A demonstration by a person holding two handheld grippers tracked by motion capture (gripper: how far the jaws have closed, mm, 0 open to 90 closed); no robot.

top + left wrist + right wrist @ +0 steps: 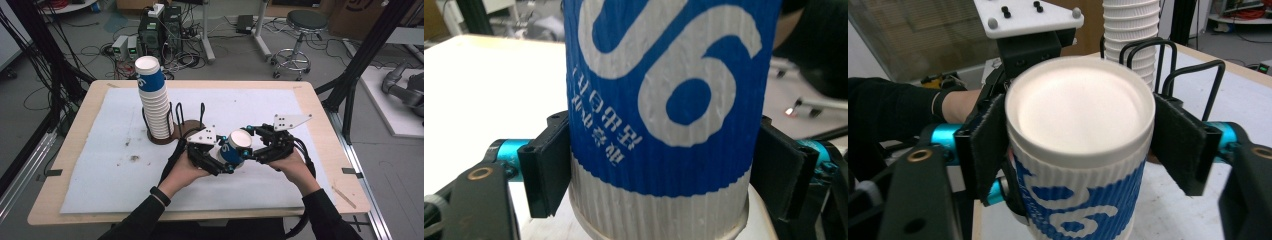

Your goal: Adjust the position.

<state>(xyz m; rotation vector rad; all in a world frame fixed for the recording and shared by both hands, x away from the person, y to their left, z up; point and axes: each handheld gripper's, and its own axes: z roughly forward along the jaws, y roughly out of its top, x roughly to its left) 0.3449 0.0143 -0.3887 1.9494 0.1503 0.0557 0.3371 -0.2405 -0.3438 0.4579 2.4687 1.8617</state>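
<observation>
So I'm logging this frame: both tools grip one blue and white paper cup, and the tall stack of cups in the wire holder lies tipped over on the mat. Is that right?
One thing is wrong: the tall stack of cups is not tipped over. In the high view it stands upright in the wire holder. The rest holds: the left tool and the right tool both grip the same blue and white paper cup.

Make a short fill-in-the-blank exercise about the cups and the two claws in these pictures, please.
1. The cup between the two claws is white and ____.
2. The large digit printed on the cup is ____.
3. The stack stands in a wire rack on the ____ side of the table in the high view.
4. The left claw and the right claw both grip the same ____.

Missing words: blue; 6; left; cup
</observation>
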